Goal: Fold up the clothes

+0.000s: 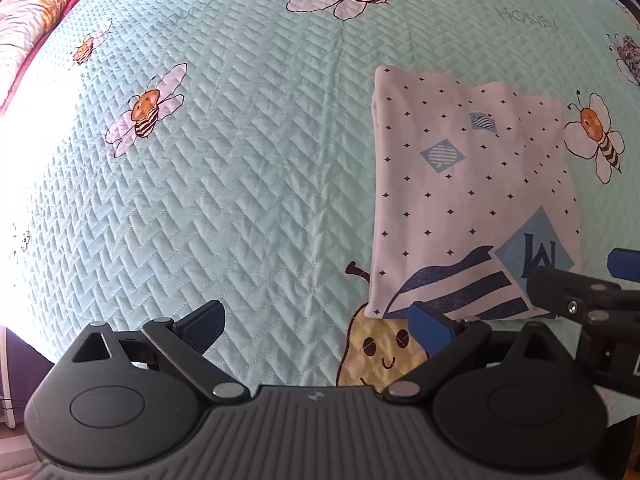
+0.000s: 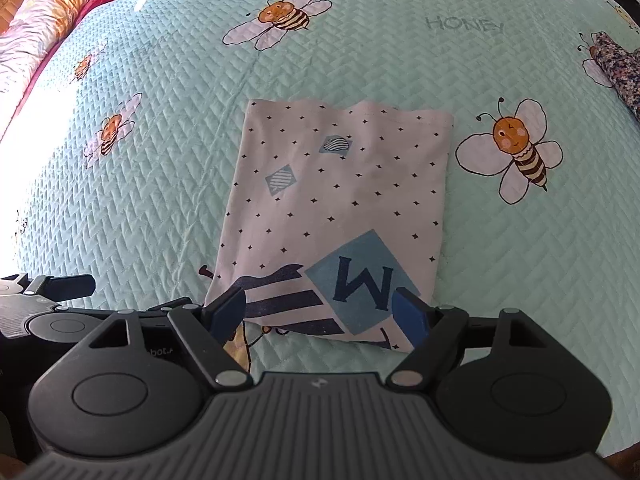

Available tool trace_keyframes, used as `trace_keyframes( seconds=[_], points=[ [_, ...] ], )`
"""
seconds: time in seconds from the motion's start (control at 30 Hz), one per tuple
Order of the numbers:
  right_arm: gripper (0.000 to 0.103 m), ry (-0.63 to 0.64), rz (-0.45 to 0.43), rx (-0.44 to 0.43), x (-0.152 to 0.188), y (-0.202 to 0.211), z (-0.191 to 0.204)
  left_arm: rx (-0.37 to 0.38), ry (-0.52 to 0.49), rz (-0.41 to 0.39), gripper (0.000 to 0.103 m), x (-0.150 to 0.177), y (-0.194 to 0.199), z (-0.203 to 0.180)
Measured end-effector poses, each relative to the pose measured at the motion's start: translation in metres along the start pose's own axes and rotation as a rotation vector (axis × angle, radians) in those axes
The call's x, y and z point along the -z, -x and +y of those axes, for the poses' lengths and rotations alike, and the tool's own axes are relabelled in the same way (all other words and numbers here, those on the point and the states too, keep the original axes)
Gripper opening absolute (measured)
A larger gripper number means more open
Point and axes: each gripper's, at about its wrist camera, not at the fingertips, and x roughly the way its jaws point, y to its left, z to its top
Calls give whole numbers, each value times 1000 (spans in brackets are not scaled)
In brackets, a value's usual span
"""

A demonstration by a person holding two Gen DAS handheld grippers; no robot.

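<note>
Lying as a folded rectangle on the bed quilt [image 2: 500, 240], the white printed garment [image 2: 344, 208] stretches lengthwise straight ahead of the right hand-held gripper [image 2: 324, 316], whose wide, empty fingers straddle its near edge. The left hand-held gripper [image 1: 316, 320], also wide and empty, sits off to its left, farther away.

Garment [image 2: 336, 216] flat on your bed [image 2: 160, 200]
It lies just ahead of your right hand-held gripper [image 2: 320, 316], ahead and right of your left hand-held gripper [image 1: 316, 324]. A second cloth [image 2: 618, 76] sits far right; bedding [image 2: 48, 12] far left.
</note>
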Motion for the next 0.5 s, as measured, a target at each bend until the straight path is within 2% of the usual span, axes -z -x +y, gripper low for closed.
trace_keyframes(
  seconds=[0.23,0.5],
  points=[
    [81,19,-16,-9,-5,3,8,18,14,-22,100,-2,3,1],
    [81,8,-33,52,-2,9,-2,42,-24,-54,100,-2,6,-13]
  ],
)
